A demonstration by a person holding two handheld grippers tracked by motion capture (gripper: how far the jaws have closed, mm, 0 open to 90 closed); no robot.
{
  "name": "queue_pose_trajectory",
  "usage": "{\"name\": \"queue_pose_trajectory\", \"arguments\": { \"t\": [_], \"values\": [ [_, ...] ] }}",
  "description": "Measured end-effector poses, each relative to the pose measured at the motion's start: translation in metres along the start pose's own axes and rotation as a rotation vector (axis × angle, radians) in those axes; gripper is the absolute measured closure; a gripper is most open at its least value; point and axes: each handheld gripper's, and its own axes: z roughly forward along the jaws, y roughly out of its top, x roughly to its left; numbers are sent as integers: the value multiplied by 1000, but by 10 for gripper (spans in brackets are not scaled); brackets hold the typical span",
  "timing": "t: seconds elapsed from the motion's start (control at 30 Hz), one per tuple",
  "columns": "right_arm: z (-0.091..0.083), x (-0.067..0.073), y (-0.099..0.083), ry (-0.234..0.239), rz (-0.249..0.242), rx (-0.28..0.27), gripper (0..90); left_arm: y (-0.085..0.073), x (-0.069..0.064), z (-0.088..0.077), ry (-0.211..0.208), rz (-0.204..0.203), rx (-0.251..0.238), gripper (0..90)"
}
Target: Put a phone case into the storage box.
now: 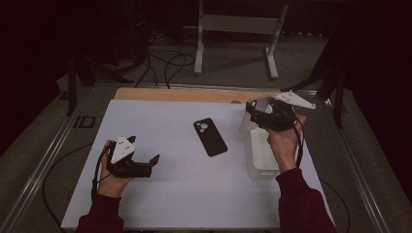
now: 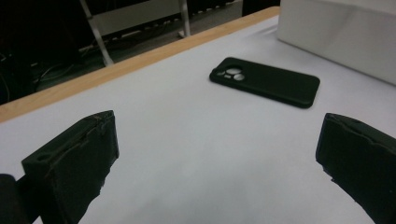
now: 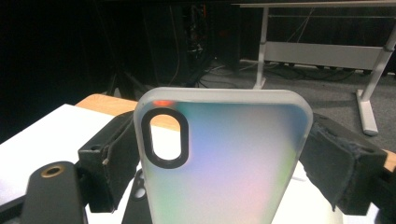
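A black phone case (image 1: 210, 137) lies flat, camera cut-outs up, in the middle of the white mat (image 1: 170, 194). My left gripper (image 1: 152, 165) hovers low at the mat's near left, open and holding nothing, its jaws pointing toward the black phone case (image 2: 265, 81). Seen from the left gripper (image 2: 219, 154) itself, both pads stand far apart. My right gripper (image 1: 253, 112) is raised at the far right, shut on a frosted translucent phone case (image 1: 247, 118). In the right gripper view the translucent case (image 3: 229, 154) stands upright between the pads of the right gripper (image 3: 224, 161).
A white box (image 1: 262, 155) sits on the mat under the right hand, and it is seen again as the white box (image 2: 341, 32). A wooden table edge (image 1: 184, 94) runs along the back. Beyond it are a white metal stand (image 1: 233, 29) and floor cables.
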Motion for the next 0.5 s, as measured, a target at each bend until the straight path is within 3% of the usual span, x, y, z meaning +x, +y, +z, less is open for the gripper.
{"name": "queue_pose_trajectory", "arguments": {
  "t": [0.27, 0.5],
  "values": [
    [3, -5, 2, -31, -12, 3, 168, -21, 5, -8, 19, -34, -26, 0],
    [6, -11, 4, -50, -3, -2, 168, -26, 12, -12, 37, -72, -43, 0]
  ]
}}
